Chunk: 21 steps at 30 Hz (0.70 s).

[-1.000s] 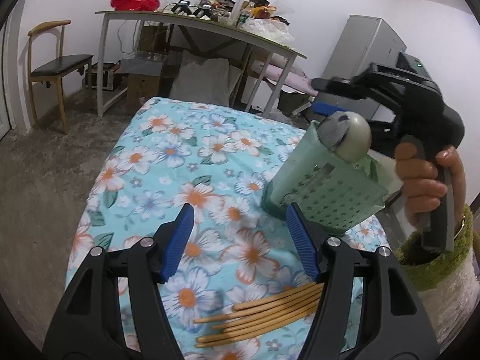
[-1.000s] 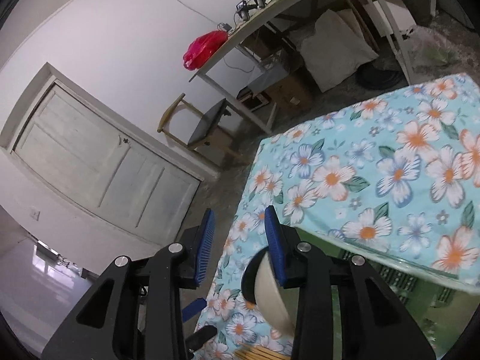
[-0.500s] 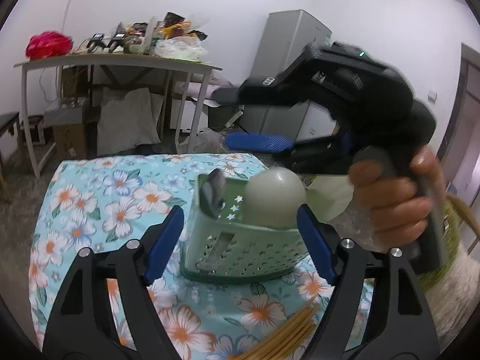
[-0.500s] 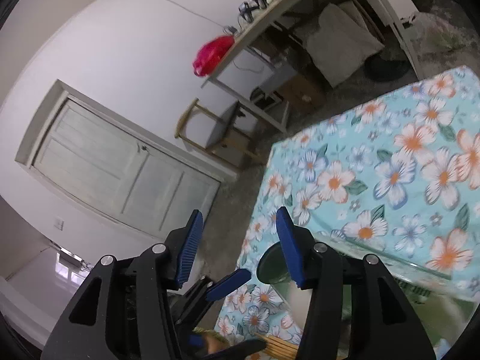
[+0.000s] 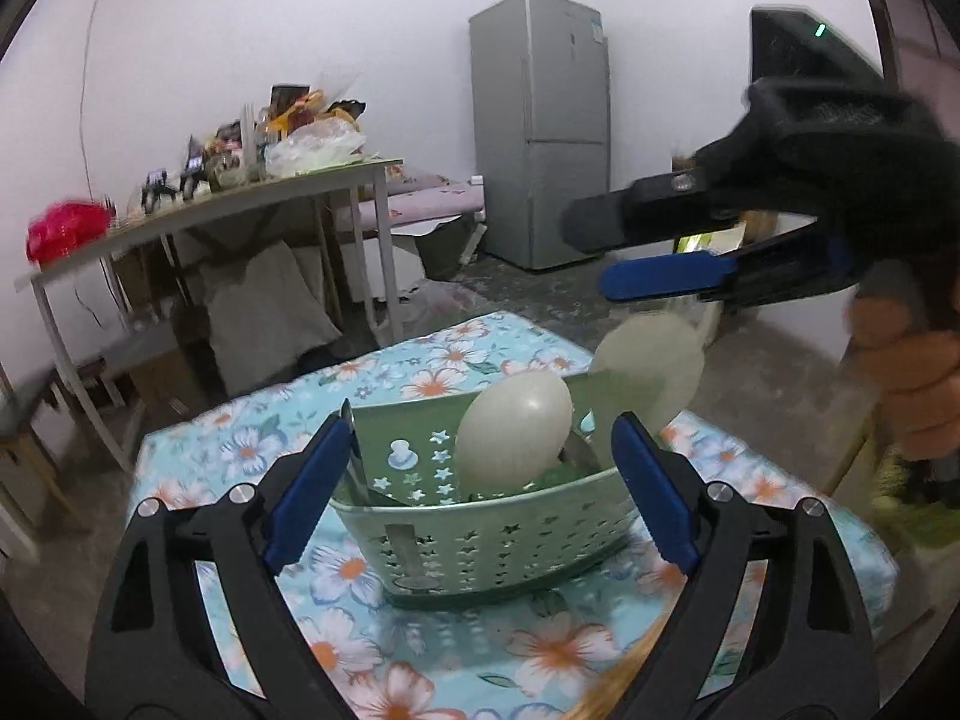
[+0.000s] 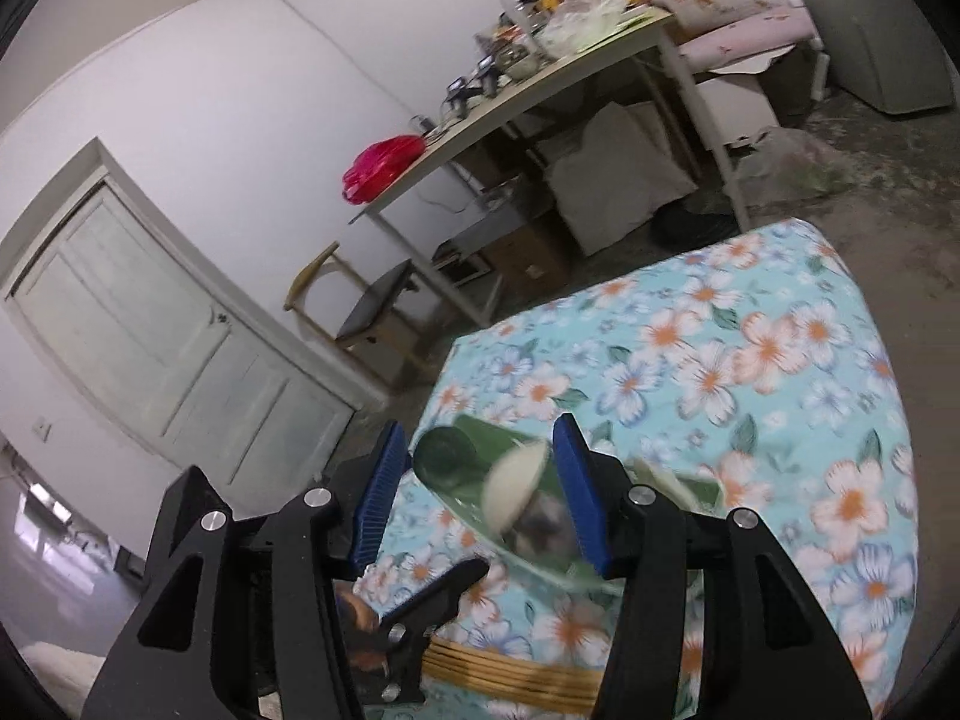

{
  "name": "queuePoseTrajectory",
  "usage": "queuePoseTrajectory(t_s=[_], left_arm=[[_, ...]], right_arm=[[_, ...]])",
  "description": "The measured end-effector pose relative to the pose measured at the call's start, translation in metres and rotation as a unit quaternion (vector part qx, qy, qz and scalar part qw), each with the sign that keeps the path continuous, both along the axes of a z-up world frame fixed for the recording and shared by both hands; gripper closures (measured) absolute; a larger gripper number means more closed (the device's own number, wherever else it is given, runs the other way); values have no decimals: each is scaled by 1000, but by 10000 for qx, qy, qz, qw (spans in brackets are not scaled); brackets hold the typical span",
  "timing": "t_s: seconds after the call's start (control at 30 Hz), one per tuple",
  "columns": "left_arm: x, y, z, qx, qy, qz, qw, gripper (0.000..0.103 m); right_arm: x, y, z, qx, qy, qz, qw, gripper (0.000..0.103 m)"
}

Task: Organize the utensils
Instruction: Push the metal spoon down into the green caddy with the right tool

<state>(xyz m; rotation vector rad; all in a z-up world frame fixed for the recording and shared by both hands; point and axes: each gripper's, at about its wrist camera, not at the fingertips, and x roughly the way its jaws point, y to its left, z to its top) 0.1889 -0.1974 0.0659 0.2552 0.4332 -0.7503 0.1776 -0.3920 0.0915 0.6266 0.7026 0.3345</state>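
A green perforated utensil basket (image 5: 480,534) stands on the flowered tablecloth (image 5: 252,450). A pale spoon (image 5: 516,432) stands in it bowl up, a second pale spoon (image 5: 651,360) rises behind, and a metal utensil (image 5: 355,468) leans at its left end. My left gripper (image 5: 483,480) is just in front of the basket, jaws opening, nothing between the pads. My right gripper (image 5: 654,252) hovers above the basket's right end, held by a hand (image 5: 900,378), jaws apart and empty. In the right wrist view the right gripper (image 6: 480,480) looks down on the basket (image 6: 462,456) and a spoon (image 6: 516,483). Chopsticks (image 6: 510,669) lie bundled near the front.
The left gripper (image 6: 420,600) shows low in the right wrist view. A cluttered long table (image 5: 240,204), a grey fridge (image 5: 540,126), a wooden chair (image 6: 360,312) and a white door (image 6: 150,324) ring the small table. The cloth's far side (image 6: 750,360) is bare.
The left wrist view rolled and swung right, so the basket now sits centred and upright, and its jaws widened. The right gripper's jaws spread and it drew back from the pale spoon and basket.
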Motion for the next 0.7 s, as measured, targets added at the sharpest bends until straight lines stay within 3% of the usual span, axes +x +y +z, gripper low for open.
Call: queuePoseTrajectory(t_s=[0.1,0.2,0.5,0.7], left_arm=[[1,-13,-5,399,-251,191,9987,18],[7,-19,-5,531,-303,354,9975,18],[33,-3,8,165,-93,904,9957,18],[60,25,13,-260,260,1538,9874,18]], right_arm=[[-20,-5,-3,-65,-141,-172,9997,53],[-38,-8,-7,-163,-245,-316,9991,53],[-56,1,-18,-721,-264,-397,9963,55],[-44,32,-21,-1414,-312,-223,9892,65]])
